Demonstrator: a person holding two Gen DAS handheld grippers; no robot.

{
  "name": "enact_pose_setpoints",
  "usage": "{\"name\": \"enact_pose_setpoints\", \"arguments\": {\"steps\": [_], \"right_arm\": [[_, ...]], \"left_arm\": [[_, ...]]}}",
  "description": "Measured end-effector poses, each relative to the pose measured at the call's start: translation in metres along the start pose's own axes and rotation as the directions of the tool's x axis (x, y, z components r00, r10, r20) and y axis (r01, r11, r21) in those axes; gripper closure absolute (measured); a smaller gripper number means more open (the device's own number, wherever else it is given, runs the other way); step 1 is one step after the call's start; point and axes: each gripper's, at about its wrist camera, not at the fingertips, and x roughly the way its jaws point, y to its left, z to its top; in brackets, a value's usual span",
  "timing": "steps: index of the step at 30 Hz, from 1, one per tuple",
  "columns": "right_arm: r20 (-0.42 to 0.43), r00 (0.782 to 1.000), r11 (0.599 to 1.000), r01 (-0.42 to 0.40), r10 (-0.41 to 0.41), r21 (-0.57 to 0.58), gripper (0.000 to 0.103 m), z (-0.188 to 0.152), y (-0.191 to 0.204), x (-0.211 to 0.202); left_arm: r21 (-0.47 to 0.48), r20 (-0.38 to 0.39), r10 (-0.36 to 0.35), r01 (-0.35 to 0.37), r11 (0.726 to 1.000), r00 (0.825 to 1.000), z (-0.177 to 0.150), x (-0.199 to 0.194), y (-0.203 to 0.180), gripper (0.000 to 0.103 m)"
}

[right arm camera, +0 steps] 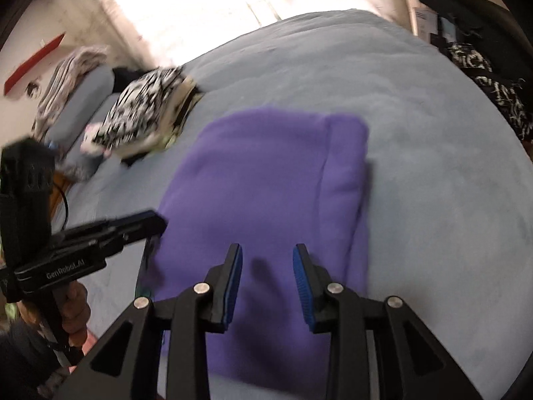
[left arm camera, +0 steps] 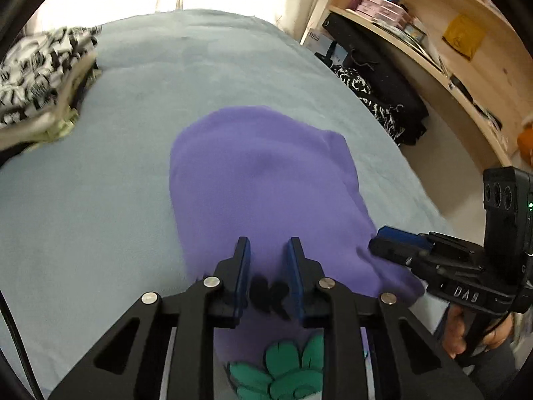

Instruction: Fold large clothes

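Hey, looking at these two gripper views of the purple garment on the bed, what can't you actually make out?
- Purple garment: near end with its green print covered by the left gripper, left wrist view.
- Black-and-white clothes pile: motion-blurred, right wrist view.
- Shelf items: too small and blurred, left wrist view.
- Right gripper: whether it touches the cloth, unclear.

Black handheld tongs with blue pads, one in each of a person's hands

The left tongs (left arm camera: 266, 250) and right tongs (right arm camera: 268, 256) share one build: matte black linkage arms, round silver rivets at the pivots, ribbed blue pads lining the inner fingers. At 3 o'clock in the left view the right unit's side reads "DAS", under a black camera block with three round lenses and a green light. At 9 o'clock in the right view the left unit reads "GenRobot.AI", trailing a black cable.
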Motion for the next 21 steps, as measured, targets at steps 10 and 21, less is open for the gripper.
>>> {"name": "enact_pose_setpoints", "arguments": {"steps": [10,21], "right_arm": [[-0.026,1.000,0.988,0.021,-0.017,0.156,0.083,-0.040,-0.029,0.013],[-0.001,1.000,0.977,0.021,-0.021,0.214,0.078,-0.055,-0.007,-0.019]], "left_arm": [[0.100,0.056,0.064,-0.070,0.993,0.996,-0.031,-0.003,-0.013,0.082],[0.011,0.003,0.062,-0.062,0.998,0.998,-0.045,-0.021,-0.008,0.075]]}}
